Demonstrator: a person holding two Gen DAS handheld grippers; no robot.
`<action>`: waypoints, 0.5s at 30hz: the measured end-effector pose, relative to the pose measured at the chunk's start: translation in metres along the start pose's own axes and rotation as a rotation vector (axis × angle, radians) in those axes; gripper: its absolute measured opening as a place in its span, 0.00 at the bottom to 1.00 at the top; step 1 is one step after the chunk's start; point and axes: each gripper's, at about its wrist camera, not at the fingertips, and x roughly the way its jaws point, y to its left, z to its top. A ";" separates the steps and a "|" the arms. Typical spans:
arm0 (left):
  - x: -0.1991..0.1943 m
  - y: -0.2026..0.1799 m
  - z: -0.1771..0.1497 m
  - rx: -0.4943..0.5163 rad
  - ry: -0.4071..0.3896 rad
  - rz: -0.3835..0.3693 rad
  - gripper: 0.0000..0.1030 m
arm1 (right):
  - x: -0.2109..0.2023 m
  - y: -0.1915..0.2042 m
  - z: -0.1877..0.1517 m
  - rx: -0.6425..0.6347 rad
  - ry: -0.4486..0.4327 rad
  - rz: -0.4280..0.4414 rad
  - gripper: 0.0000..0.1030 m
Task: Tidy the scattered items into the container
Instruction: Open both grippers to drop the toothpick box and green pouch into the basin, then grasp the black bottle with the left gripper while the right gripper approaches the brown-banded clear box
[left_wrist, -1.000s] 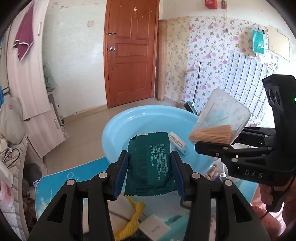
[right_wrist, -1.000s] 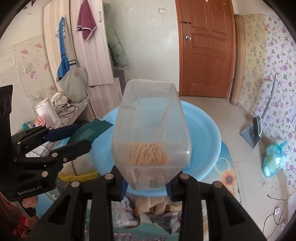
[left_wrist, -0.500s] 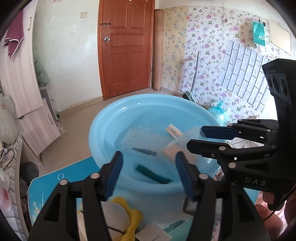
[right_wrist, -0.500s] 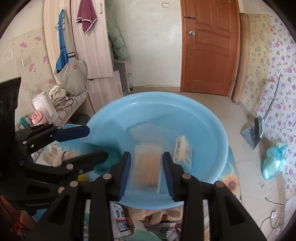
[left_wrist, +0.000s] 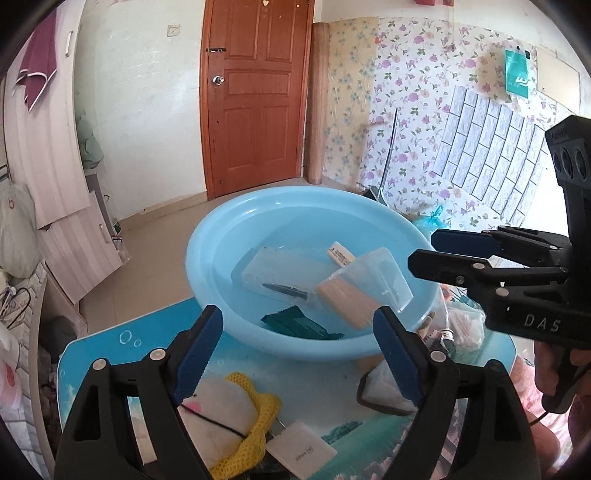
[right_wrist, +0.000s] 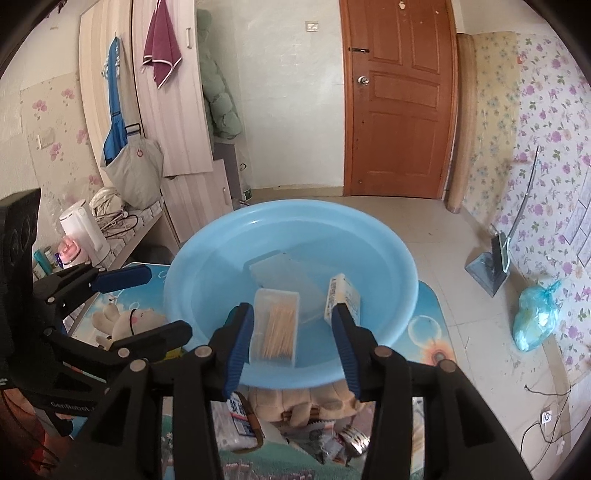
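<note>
Plainly, "DAS" on the right gripper (left_wrist: 424, 247), "GenRobot" on the left gripper (right_wrist: 166, 302), both agape, empty.

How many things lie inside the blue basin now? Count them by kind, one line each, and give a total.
Inside the blue basin:
Clear flat box: 1
Toothpick box: 1
Green packet: 1
Small white carton: 1
Total: 4

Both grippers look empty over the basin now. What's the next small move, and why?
Probably lower the open left gripper onto the white plush toy just beneath it: the green packet and toothpick box already lie in the blue basin.
</note>
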 end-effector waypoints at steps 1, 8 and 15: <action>-0.003 0.000 -0.002 0.002 -0.001 0.001 0.82 | -0.002 0.000 -0.001 0.004 -0.003 0.000 0.42; -0.017 0.008 -0.016 -0.045 0.009 -0.007 0.95 | -0.017 -0.001 -0.013 0.029 -0.021 0.005 0.42; -0.036 0.020 -0.041 -0.073 0.011 0.039 0.95 | -0.025 0.002 -0.030 0.056 -0.002 0.021 0.42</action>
